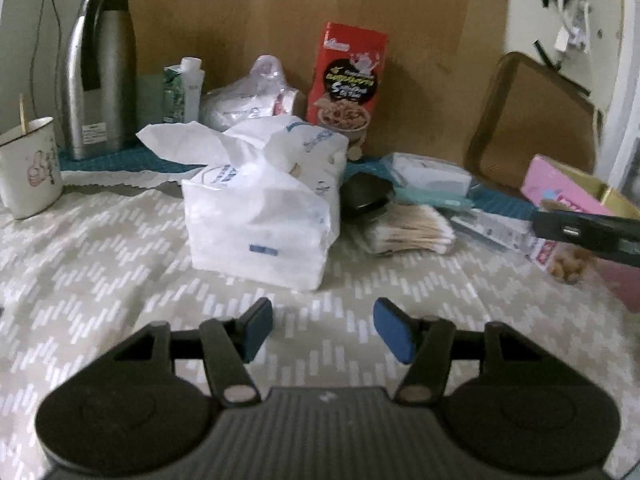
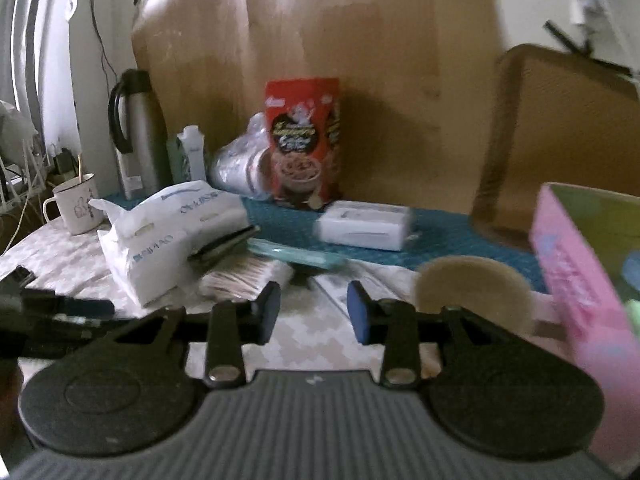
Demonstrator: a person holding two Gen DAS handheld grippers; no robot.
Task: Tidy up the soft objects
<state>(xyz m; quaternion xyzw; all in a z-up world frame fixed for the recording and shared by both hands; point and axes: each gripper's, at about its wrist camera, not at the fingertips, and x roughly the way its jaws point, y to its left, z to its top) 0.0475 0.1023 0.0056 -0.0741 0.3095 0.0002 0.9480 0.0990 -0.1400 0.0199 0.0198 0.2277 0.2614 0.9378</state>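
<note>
Your left tongs (image 1: 322, 330) hang parted and empty over the patterned surface (image 1: 100, 280), pointed at the tissue pack (image 1: 264, 208), which stands just ahead with a loose sheet sticking out of its top. Your right tongs (image 2: 313, 312) also stand apart with nothing between the pads, low over the same cloth; that view is blurred, so fine detail is lost.

Just to their right a round tan sponge (image 2: 474, 286) lies next to the open pink box (image 2: 576, 272), and something green and blue shows inside the box, too smeared to name. That suggests sorting has begun, though how much has gone in you cannot tell from here.

Beside the tissue pack sits a bundle of cotton swabs (image 1: 412, 230), touching or nearly touching a dark case (image 1: 366, 196). Behind them lie a teal strip (image 2: 296, 258) and a white packet (image 1: 430, 174) on the blue mat (image 2: 440, 240).

Farther back stand a mug (image 1: 30, 166), a steel flask (image 1: 98, 72), a carton (image 1: 186, 88), a clear bag (image 1: 256, 96) and a red cereal box (image 1: 346, 80) against cardboard.

Most of the job looks ahead of you: tissues, swabs and sponge are still loose.
</note>
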